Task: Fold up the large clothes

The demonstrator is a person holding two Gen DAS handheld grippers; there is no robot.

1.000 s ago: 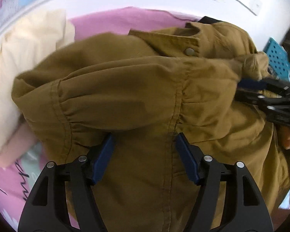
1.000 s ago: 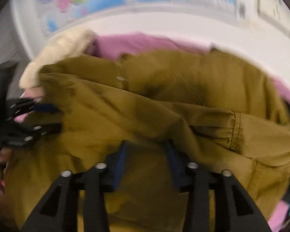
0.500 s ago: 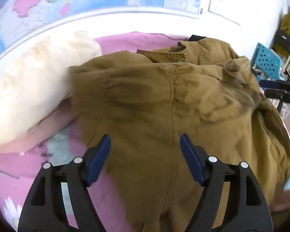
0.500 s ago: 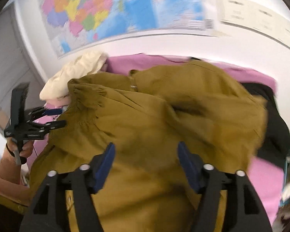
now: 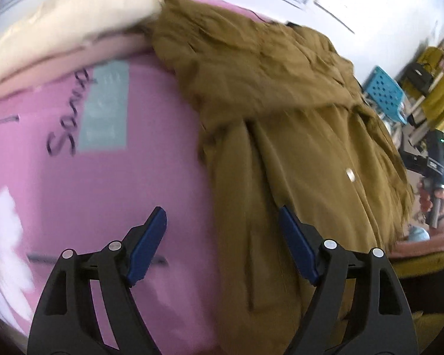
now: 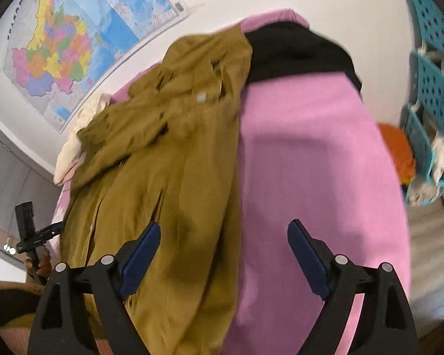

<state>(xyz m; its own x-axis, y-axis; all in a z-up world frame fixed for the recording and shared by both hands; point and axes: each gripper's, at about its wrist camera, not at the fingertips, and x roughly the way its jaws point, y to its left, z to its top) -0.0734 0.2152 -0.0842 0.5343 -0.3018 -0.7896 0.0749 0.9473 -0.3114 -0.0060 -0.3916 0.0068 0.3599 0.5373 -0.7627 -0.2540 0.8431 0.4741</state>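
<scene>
A large mustard-brown jacket lies lengthwise on a pink bed sheet, folded into a long narrow strip; it also shows in the right wrist view. My left gripper is open and empty, above the jacket's left edge near its lower end. My right gripper is open and empty, above the jacket's right edge. The left gripper appears small in the right wrist view; the right one's body shows in the left wrist view at the far right.
A cream quilt lies at the head of the bed and a black garment beside the jacket's collar. Blue plastic crates and an orange object stand right of the bed. Maps hang on the wall.
Both grippers let go of the jacket and opened wide. They drew back and down toward its lower end, and the jacket now lies flat in a narrow strip.
</scene>
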